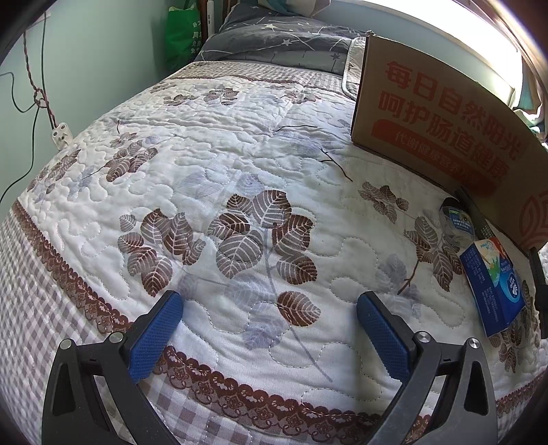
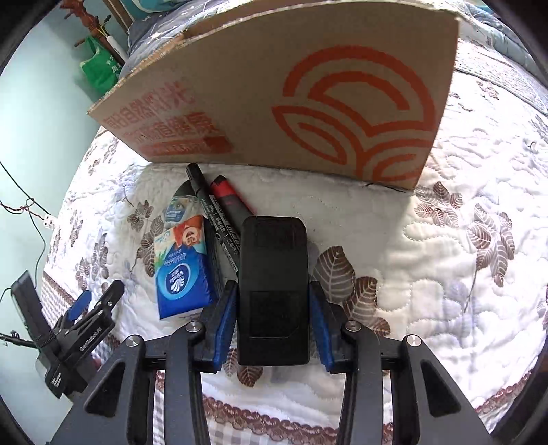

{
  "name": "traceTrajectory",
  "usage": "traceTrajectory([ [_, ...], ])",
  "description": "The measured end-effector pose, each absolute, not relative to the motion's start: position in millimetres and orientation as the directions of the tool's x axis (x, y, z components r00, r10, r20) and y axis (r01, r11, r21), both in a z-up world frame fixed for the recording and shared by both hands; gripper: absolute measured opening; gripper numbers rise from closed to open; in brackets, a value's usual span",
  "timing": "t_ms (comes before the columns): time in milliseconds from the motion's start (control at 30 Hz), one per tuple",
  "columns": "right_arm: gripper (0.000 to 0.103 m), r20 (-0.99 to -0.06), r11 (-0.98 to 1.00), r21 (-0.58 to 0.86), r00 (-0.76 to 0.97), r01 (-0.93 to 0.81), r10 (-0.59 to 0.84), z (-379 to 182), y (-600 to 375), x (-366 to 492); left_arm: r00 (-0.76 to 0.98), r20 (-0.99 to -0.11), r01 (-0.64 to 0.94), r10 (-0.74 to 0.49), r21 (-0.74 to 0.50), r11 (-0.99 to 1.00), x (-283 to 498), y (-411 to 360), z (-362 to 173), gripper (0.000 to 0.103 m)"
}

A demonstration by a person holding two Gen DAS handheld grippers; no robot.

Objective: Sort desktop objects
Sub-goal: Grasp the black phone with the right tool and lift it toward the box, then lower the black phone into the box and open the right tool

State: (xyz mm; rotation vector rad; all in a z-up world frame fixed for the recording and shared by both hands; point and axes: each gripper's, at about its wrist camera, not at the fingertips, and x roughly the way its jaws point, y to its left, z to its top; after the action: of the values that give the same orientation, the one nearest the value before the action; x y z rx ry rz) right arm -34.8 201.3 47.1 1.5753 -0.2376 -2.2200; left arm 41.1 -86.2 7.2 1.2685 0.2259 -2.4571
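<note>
My right gripper (image 2: 273,291) is shut on a flat black box-like device (image 2: 273,274) and holds it just above the quilt, in front of a cardboard box (image 2: 274,96). Left of it lie a blue tissue packet (image 2: 183,270), a black marker (image 2: 214,219), a red-and-black marker (image 2: 229,196) and a small clear bottle (image 2: 181,202). My left gripper (image 1: 270,304) is open and empty over the leaf-patterned quilt (image 1: 239,171). It also shows in the right wrist view (image 2: 99,294). The left wrist view shows the tissue packet (image 1: 491,287), the bottle (image 1: 457,222) and the cardboard box (image 1: 441,116) at the right.
The quilt (image 2: 445,239) covers a bed. Grey pillows (image 1: 274,37) lie at the far end. A green bag (image 1: 181,30) hangs by the wall. A cable and a white socket strip (image 1: 61,135) hang on the wall at left.
</note>
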Motion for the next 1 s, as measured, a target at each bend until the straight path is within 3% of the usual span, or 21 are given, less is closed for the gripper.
traceTrajectory([
  [300, 0.041, -0.700, -0.840, 0.425, -0.467, 0.336, -0.541, 185, 209, -60, -0.529, -0.812, 0.390, -0.246, 0.025, -0.921, 41, -86, 7, 0.103],
  [467, 0.041, -0.705, -0.883, 0.340, -0.534, 0.323, -0.467, 231, 198, -125, -0.529, -0.812, 0.390, -0.246, 0.025, -0.920, 41, -86, 8, 0.103],
  [700, 0.041, -0.864, -0.951, 0.267, -0.397, 0.158, -0.309, 159, 187, -208, -0.530, -0.812, 0.391, -0.247, 0.025, -0.920, 40, -86, 7, 0.103],
  [1000, 0.041, -0.928, -0.976, 0.204, -0.302, 0.078, -0.218, 89, 181, -236, -0.533, -0.811, 0.392, -0.243, 0.018, -0.920, 40, -88, 7, 0.103],
])
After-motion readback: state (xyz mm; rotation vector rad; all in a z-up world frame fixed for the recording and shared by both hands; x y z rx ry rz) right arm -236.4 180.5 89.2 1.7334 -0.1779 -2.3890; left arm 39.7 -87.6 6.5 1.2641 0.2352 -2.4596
